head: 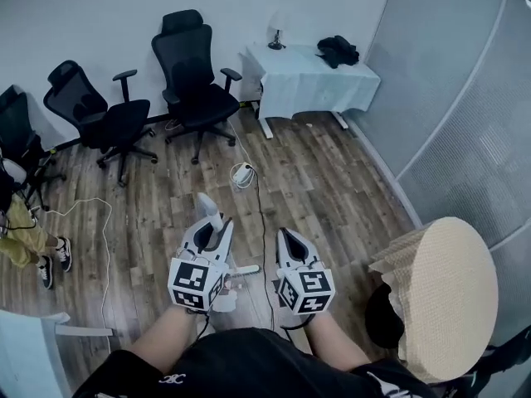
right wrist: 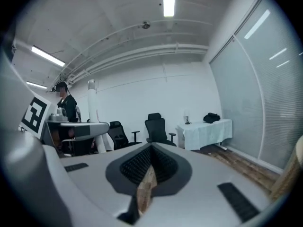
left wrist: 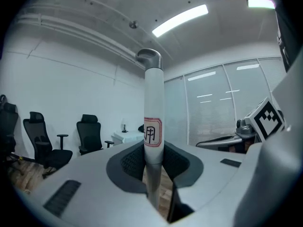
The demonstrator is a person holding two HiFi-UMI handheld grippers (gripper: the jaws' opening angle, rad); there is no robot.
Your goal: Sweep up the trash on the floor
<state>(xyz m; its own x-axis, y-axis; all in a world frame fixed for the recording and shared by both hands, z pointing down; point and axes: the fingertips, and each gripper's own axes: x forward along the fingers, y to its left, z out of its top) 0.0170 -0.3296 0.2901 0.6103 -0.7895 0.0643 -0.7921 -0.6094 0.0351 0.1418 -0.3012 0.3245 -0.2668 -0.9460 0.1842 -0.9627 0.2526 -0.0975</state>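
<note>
Over wood floor (head: 332, 189), left hand-held gripper (head: 214, 229) clamps white handle (left wrist: 153, 103) — right hand-held gripper (head: 290, 240) closed.

Right gripper (right wrist: 150, 161), jaws together, empty.

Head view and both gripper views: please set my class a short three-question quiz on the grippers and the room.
1. True or false: the left gripper is shut on the white cylindrical pole with a red-bordered label.
2. What lies on the white-clothed table? A) a black bundle B) a red cup C) a laptop
3. Fill in: the right gripper has its jaws ___, with nothing between them.
Key: 1 true; 2 A; 3 together.
</note>
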